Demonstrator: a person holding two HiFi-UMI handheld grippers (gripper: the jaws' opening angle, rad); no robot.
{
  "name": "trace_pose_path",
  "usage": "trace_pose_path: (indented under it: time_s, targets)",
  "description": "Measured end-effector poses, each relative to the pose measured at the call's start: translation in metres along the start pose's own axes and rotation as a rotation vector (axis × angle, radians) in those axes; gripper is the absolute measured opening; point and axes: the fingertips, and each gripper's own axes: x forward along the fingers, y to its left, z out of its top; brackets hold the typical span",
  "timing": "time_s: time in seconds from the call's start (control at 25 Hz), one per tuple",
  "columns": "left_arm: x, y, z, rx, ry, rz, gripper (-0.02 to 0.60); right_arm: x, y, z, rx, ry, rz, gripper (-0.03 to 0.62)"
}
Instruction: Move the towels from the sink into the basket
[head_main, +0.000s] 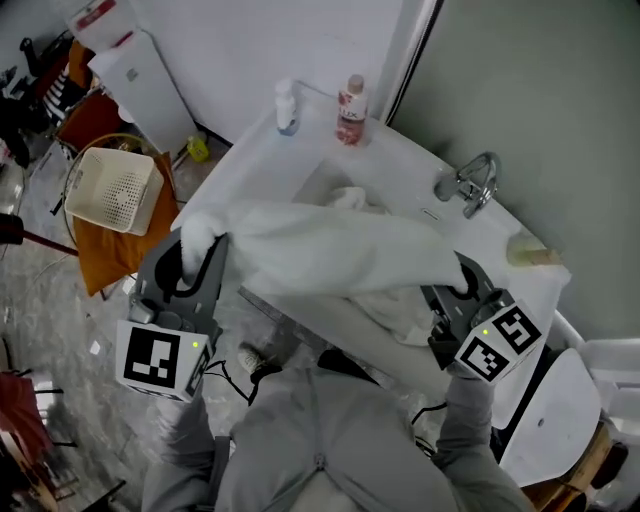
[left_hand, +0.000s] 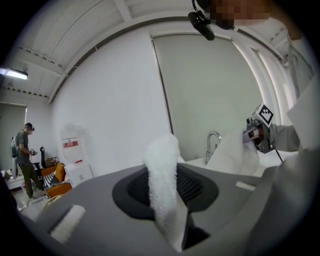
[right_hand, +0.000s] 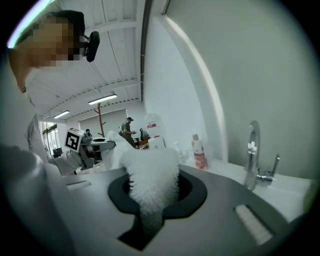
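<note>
Where the head view looked down, the room showed a grey speckled floor (head_main: 60, 330), a white wall at 12 o'clock and a grey-green wall (head_main: 530, 90) at 2 o'clock. A white counter (head_main: 400, 150) ran diagonally from 11 to 4 o'clock, with the sink (head_main: 318, 186) sunk in its middle.

Towel (head_main: 340, 255): one, white, stretched out above the sink between both grippers and clear of the counter. It hid most of the basin. More white fabric (head_main: 350, 198) lay in the basin at 12 o'clock of it; could not tell whether it was a second towel.

Basket (head_main: 108, 190): one, cream, perforated, empty as far as seen, at 9 o'clock of the sink on an orange seat (head_main: 120, 250), well apart from the counter.

Left gripper (head_main: 200, 245): jaws nearly together, pinching the towel's 9 o'clock end; it stood between sink and basket. Right gripper (head_main: 452, 272): jaws fully closed on the 3 o'clock end.

Faucet (head_main: 470, 182): one, chrome, at 2 o'clock of the basin. Bottles: two at 12 o'clock, a white one (head_main: 287, 108) and a pink one (head_main: 351, 110). One pale yellow block (head_main: 528, 250) at 3 o'clock.
</note>
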Motion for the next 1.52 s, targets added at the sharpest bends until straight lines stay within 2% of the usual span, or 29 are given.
trace_pose_path:
  time_s: [0.16,0.28,0.44,0.6,1.0,1.12,1.24,1.52]
  targets:
    - [-0.054,0.06,-0.015,-0.02,-0.023,0.071,0.163,0.054,0.062,0.009,-0.059,0.008,0.067,0.041]
    - [-0.094,0.104,-0.033,-0.021,-0.014,0.102,0.163,0.088,0.117,0.01,-0.102,0.025,0.105,0.041]
    - [-0.143,0.157,-0.053,-0.026,-0.023,0.137,0.163,0.13,0.187,0.018,-0.127,-0.002,0.169,0.041]
    - [-0.191,0.198,-0.068,-0.081,-0.001,0.199,0.163,0.17,0.249,0.021,-0.165,-0.01,0.243,0.042]
    - [-0.293,0.284,-0.102,-0.124,0.023,0.446,0.163,0.259,0.375,0.031,-0.231,0.013,0.518,0.042]
    - [-0.312,0.31,-0.111,-0.096,0.015,0.502,0.163,0.288,0.402,0.027,-0.235,0.033,0.586,0.043]
    - [-0.319,0.339,-0.128,-0.113,0.031,0.547,0.163,0.329,0.422,0.017,-0.226,0.058,0.646,0.043]
    - [-0.29,0.417,-0.153,-0.128,0.067,0.605,0.163,0.427,0.444,0.01,-0.185,0.098,0.756,0.043]
